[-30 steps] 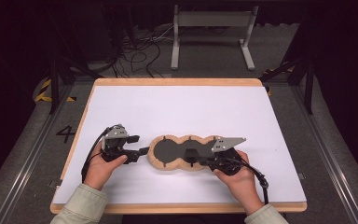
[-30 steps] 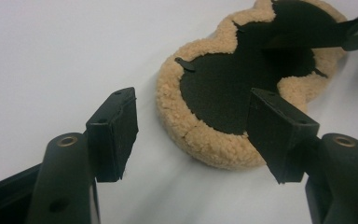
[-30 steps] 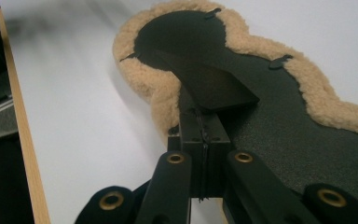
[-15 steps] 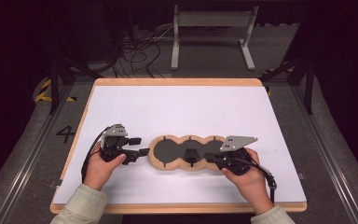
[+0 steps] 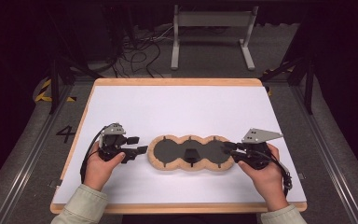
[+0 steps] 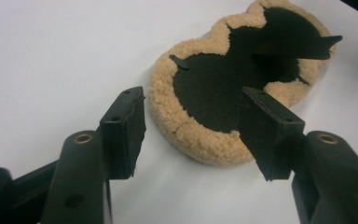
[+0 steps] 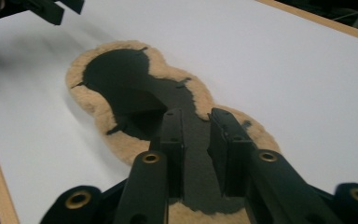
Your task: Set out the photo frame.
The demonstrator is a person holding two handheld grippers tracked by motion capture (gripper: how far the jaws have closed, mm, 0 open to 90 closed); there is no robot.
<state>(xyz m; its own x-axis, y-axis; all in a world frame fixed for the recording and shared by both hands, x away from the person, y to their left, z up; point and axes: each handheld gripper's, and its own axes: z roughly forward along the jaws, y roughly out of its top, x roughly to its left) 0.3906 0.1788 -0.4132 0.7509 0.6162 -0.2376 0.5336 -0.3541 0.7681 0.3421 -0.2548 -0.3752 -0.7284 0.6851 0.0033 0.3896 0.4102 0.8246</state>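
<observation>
The fleece-edged pad (image 5: pixel 191 153), three joined tan rings with black centres, is lying flat on the white table (image 5: pixel 177 107) near the person's edge, between the two grippers. Its black inner face is turned up, and a small black flap is standing raised at the middle ring.

The left gripper (image 5: pixel 139 145) is hovering just off the pad's left end. Its jaws have just been closing but are standing apart, with nothing between the pads; in the left gripper view the fleece rim (image 6: pixel 191 135) is lying beyond the fingertips (image 6: pixel 127 126), untouched.

The right gripper (image 5: pixel 228 149) is sitting over the pad's right end. Its jaws have just been opening and are now showing a narrow gap above the black lining (image 7: pixel 196 154), pressing on nothing.

Judgement: the pad is appearing laid out and released on the right; any further handling, whether folding or lifting from the left end, is not yet begun
</observation>
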